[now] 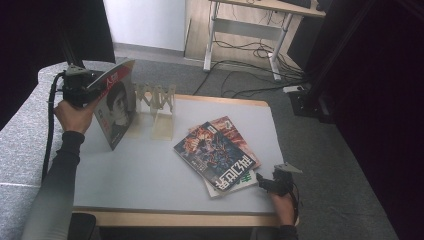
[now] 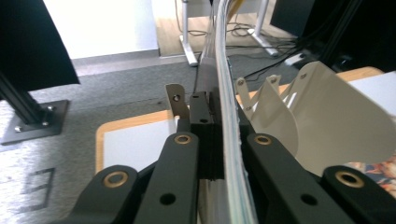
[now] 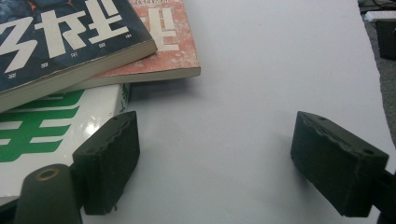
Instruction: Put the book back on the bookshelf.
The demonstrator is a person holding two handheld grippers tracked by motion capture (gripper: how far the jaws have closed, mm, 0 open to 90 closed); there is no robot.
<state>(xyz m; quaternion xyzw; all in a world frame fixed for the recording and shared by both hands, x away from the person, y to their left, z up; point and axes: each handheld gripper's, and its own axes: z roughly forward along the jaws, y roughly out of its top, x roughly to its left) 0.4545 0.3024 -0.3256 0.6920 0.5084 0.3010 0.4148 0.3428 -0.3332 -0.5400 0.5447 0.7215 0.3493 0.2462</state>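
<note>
A magazine with a face on its cover (image 1: 116, 107) stands tilted on its lower edge at the table's left. My left gripper (image 1: 97, 85) is shut on its top corner; in the left gripper view the pages (image 2: 229, 140) run edge-on between the jaws of this gripper (image 2: 219, 116). A cream slotted rack (image 1: 157, 107) (image 2: 322, 116) stands just right of it. A stack lies at centre right: a dark blue magazine (image 1: 216, 152) (image 3: 60, 32) on a red one (image 1: 235, 132) (image 3: 163, 42) on a green-and-white one (image 1: 245, 181) (image 3: 37, 130). My right gripper (image 1: 265, 182) (image 3: 229, 158) rests open beside the stack's near corner, holding nothing.
The pale table (image 1: 140, 170) has a wooden rim. Beyond it on the grey carpet are a desk's white legs (image 1: 210, 40) and loose cables (image 1: 250, 75). A dark frame post (image 1: 320, 95) stands at the right.
</note>
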